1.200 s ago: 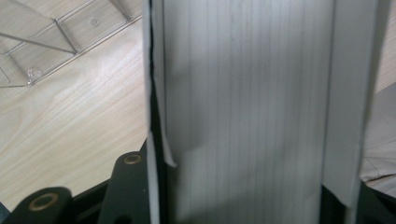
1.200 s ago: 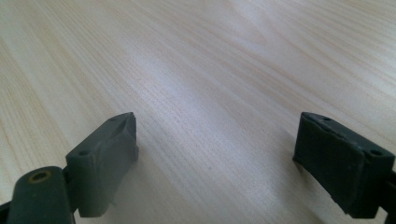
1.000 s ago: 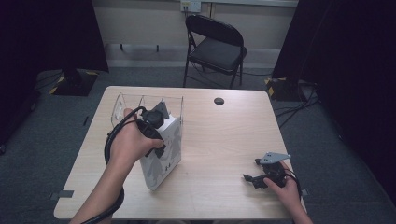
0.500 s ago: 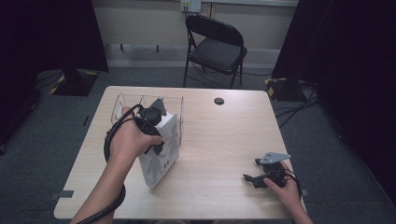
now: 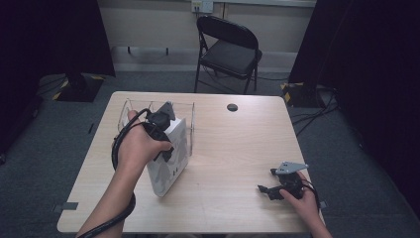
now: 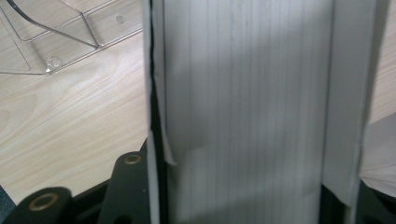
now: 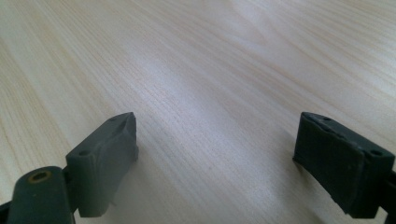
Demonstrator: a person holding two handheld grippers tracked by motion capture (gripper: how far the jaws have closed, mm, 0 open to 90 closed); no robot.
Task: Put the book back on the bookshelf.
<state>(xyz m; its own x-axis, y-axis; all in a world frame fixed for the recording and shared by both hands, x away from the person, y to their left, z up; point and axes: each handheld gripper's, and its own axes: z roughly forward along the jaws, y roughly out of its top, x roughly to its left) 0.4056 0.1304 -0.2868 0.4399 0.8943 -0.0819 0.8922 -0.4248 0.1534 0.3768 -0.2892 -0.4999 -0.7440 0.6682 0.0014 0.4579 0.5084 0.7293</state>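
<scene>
Left gripper [image 5: 166, 133] clamped across the white rectangular box [image 5: 171, 161], jaws pressing on its two sides near the top end. From the left gripper view the box's pale, faintly lined face [image 6: 243, 107] runs straight up between my black jaws, with a thin flap edge curling away on one side. The box stands tilted on the light wooden table [image 5: 233, 148], its lower end resting on the tabletop toward me, its upper end leaning against the clear plastic organiser tray [image 5: 190, 116] at the far left of the table. That tray's transparent dividers [image 6: 56, 32] sit just beyond the box in the left gripper view.

Over on the near right corner, my right gripper [image 5: 267, 191] rests low on the table, well apart from the box. Its jaws stand wide apart with nothing but bare wood grain [image 7: 215, 93] between them; both dark pads hover just over the tabletop.

Farther back, a small dark round disc [image 5: 232, 107] is set in the table near its far edge, and a black folding chair [image 5: 228, 49] stands on the grey carpet behind the table.
</scene>
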